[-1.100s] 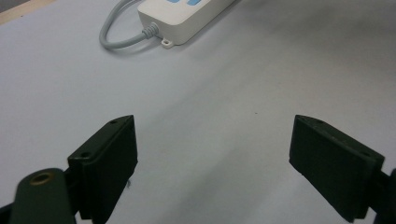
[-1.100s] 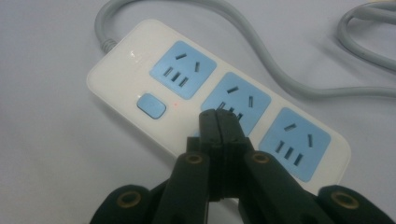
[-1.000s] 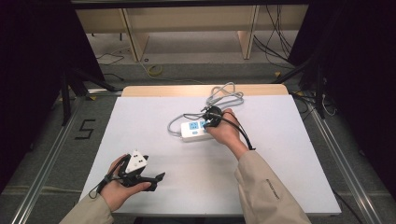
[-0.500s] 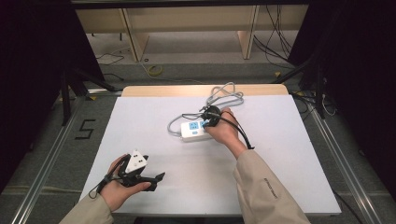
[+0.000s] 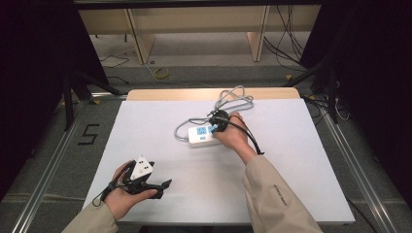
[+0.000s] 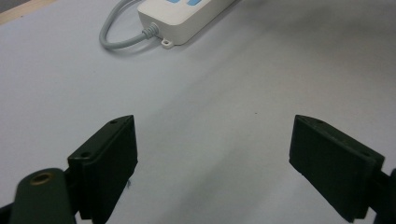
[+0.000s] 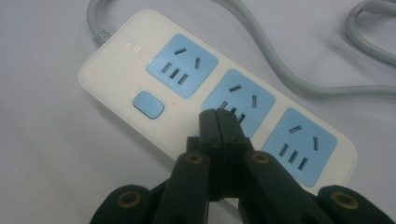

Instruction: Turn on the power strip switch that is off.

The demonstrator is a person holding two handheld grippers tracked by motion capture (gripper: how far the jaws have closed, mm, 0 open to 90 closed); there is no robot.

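A white power strip [image 5: 200,135] with three blue sockets lies mid-table, its grey cable [image 5: 233,97] looping toward the far edge. My right gripper [image 5: 217,121] hovers over the strip's right part with its jaws shut and nothing between them. In the right gripper view the shut tips of that gripper [image 7: 218,116] sit over the power strip [image 7: 112,56] at the middle socket [image 7: 240,98], to the right of the blue switch [image 7: 148,105]. My left gripper [image 5: 163,184] rests near the front left of the table, open and empty. In the left gripper view its jaws stand wide apart, with the strip's end [image 6: 187,18] far ahead.
The white table top [image 5: 301,165] has a wooden strip [image 5: 170,93] along its far edge. Metal rails [image 5: 48,160] run along both sides on the floor, and shelving [image 5: 194,24] stands beyond the table.
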